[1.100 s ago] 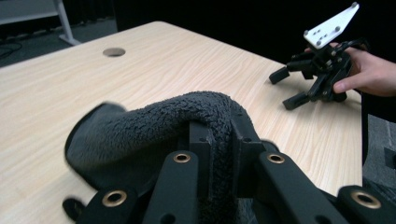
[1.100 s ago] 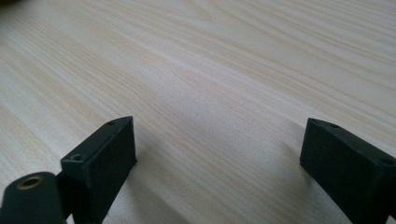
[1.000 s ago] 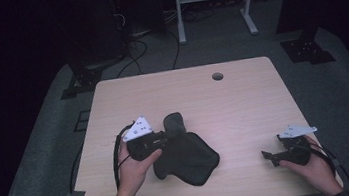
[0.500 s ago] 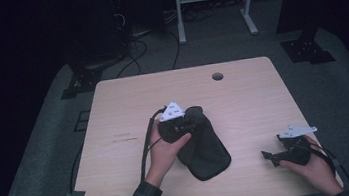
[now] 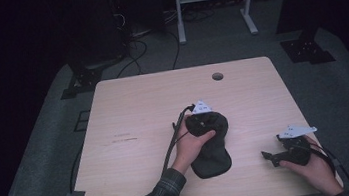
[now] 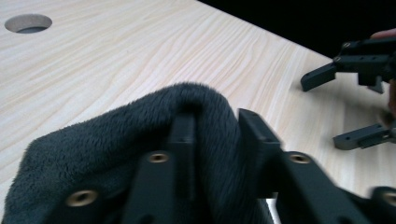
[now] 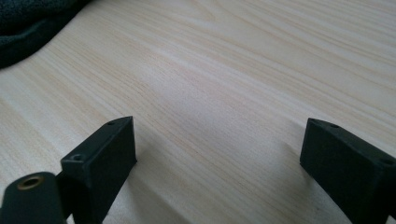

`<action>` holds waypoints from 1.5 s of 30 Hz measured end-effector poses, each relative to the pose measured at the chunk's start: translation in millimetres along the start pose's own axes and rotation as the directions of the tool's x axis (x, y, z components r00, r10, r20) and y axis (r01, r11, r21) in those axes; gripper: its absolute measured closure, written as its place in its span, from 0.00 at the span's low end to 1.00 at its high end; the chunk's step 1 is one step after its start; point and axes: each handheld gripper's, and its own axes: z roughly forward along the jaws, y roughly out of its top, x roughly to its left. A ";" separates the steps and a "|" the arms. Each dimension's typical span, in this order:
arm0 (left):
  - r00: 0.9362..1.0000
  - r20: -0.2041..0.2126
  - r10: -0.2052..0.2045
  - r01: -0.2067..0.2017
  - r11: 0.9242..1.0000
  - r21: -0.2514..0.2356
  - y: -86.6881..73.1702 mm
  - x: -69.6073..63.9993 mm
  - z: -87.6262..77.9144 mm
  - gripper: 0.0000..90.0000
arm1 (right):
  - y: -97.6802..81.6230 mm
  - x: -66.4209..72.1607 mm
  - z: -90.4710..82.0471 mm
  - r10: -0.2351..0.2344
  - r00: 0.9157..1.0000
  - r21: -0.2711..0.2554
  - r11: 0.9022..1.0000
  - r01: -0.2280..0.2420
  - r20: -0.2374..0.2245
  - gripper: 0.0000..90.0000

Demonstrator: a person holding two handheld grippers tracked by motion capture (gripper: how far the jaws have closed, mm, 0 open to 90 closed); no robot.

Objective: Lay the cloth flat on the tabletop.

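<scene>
Cloth, dark grey and fuzzy, sits bunched up a bit right of the desk's middle, closer to the near edge than the far one, with its long end trailing toward the person. Left gripper is right on top of the cloth's far end, grey plate up, cable looping off to the left side. From the left gripper view a fold of cloth is humped up between the two black jaws and draped over them; the jaws have just been opening, so there's a gap now and the fold looks like it's sitting loose in there rather than pinched, though the fabric hides part of one jaw. Right gripper is parked by the near right corner, well apart from the cloth, held in the person's right hand. Its own view shows the jaws spread wide with bare wood between them, and a bit of cloth in the top left corner. Small round hole is up near the far edge.
</scene>
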 end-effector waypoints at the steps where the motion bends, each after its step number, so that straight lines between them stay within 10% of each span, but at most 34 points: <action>1: 1.000 -0.005 0.002 -0.002 1.000 -0.005 0.7 0.2 -2.7 0.63 | 0.0 0.0 0.0 0.000 1.000 0.000 1.000 0.000 -0.001 0.10; 15: 0.995 -0.094 0.037 -0.039 0.999 -0.015 -14.2 31.6 -89.9 0.44 | 4.8 2.6 -7.2 0.009 0.999 0.001 1.000 -0.009 -0.047 0.33; 25: 0.988 -0.155 0.002 0.003 1.000 0.029 -46.2 57.8 -106.4 0.44 | 23.4 35.4 -9.5 -0.038 0.983 -0.083 0.996 0.023 -0.182 0.38; 31: 0.983 -0.181 0.004 0.008 0.998 0.062 -53.2 66.8 -97.3 0.45 | 39.8 72.5 -2.8 -0.126 0.954 -0.116 0.988 0.098 -0.270 0.41; 40: 0.985 -0.169 0.035 -0.021 0.996 0.087 -52.9 70.9 -84.5 0.45 | 61.2 130.2 21.2 -0.226 0.884 -0.128 0.973 0.190 -0.410 0.43; 45: 0.985 -0.161 0.056 -0.037 0.992 0.119 -55.9 69.7 -77.2 0.45 | 68.0 148.8 38.2 -0.256 0.863 -0.111 0.967 0.231 -0.435 0.45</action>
